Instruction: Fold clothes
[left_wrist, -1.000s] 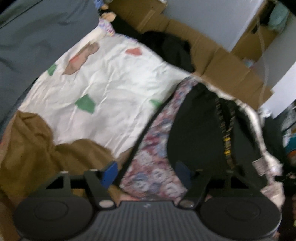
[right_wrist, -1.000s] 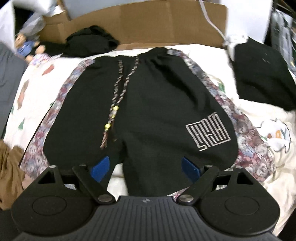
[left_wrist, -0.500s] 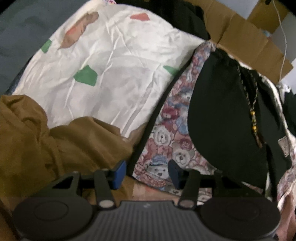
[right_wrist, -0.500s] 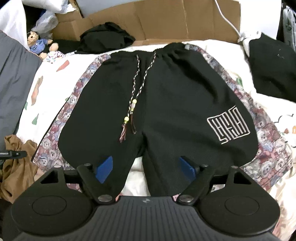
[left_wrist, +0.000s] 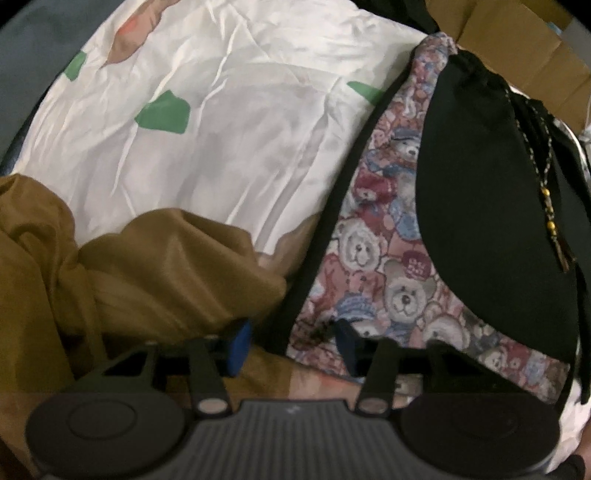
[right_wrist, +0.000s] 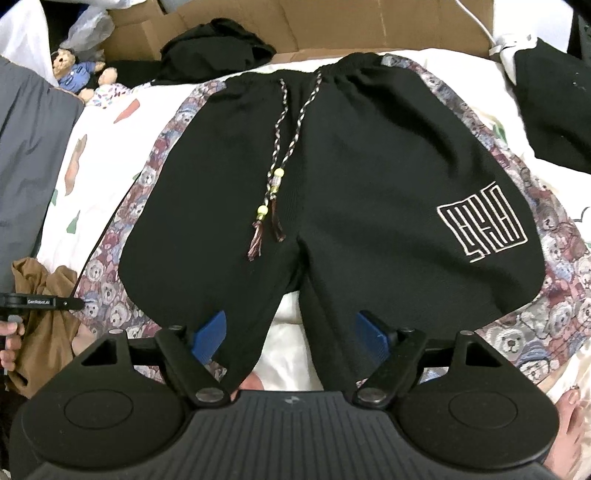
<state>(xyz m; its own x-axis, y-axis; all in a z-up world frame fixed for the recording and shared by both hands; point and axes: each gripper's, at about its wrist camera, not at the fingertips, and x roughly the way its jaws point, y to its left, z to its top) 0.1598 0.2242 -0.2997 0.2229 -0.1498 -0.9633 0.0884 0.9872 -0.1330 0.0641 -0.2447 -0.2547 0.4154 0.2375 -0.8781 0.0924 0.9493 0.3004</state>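
Black shorts (right_wrist: 351, 166) with teddy-bear print side panels and a braided drawstring (right_wrist: 284, 147) lie flat on the white printed sheet (left_wrist: 221, 129), waistband at the far side. My left gripper (left_wrist: 291, 341) points steeply down at the lower left hem corner. Its jaws are closing, with the black-edged bear panel (left_wrist: 399, 291) between the blue pads, which stand apart. In the right wrist view that left gripper (right_wrist: 72, 303) shows at the left leg's outer hem. My right gripper (right_wrist: 291, 332) hangs open over the inner hems of the two legs, holding nothing.
A crumpled brown garment (left_wrist: 147, 277) lies just left of the shorts' corner. Black clothes sit at the back (right_wrist: 218, 48) and at the right (right_wrist: 554, 110). Cardboard (right_wrist: 332, 22) lines the far edge, with a teddy bear toy (right_wrist: 74, 70) and grey fabric (right_wrist: 29, 166) at the left.
My left gripper has dropped toward the shorts' lower left hem corner and its jaws have narrowed around the bear panel edge. The right gripper has sunk a little closer to the leg hems.
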